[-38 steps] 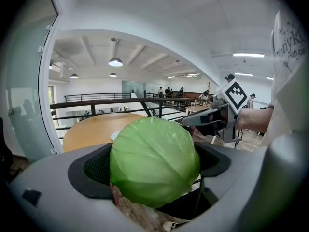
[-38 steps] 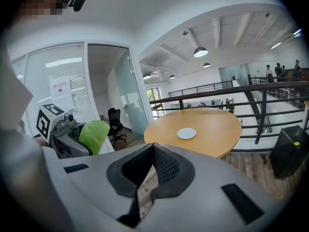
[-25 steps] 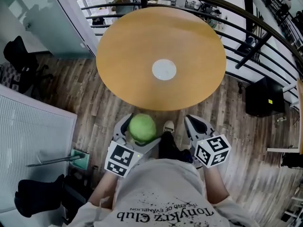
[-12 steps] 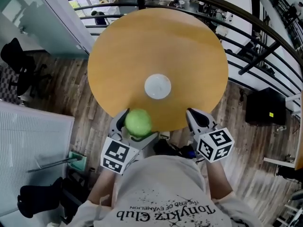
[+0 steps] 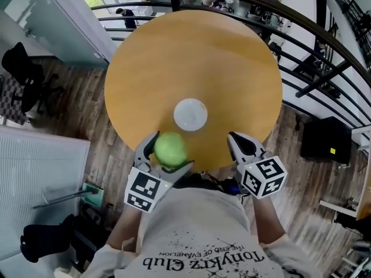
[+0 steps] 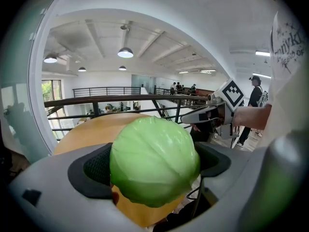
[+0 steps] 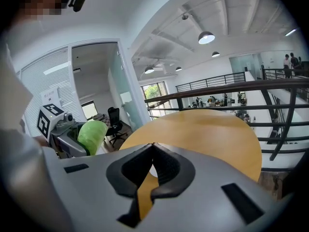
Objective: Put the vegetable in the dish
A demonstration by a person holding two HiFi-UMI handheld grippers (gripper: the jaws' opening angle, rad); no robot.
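Wooden floor (image 5: 72, 117) surrounds the round table (image 5: 232, 57) in the head view, and the white dish (image 5: 191, 114) sits on the table's near half. The left gripper (image 5: 170, 153) holds the green cabbage (image 5: 170, 148) above the table's near edge. The dish lies just beyond the cabbage, further in over the table and a little to the right. The right gripper (image 5: 233, 139) hovers beside the same edge, carrying nothing and slightly further from the dish, so the left one looks better placed for the drop.

In the left gripper view the fingers (image 6: 91, 170) are spread wide and pinch the round cabbage (image 6: 154, 161) from both sides. It has no long axis and fills the gap, hiding the dish behind it.

In the right gripper view the fingers (image 7: 166, 166) are pressed together at the tips with nothing between them. A sliver of white, probably the dish, shows through the slot below, and the cabbage (image 7: 91, 135) sits off to the left.
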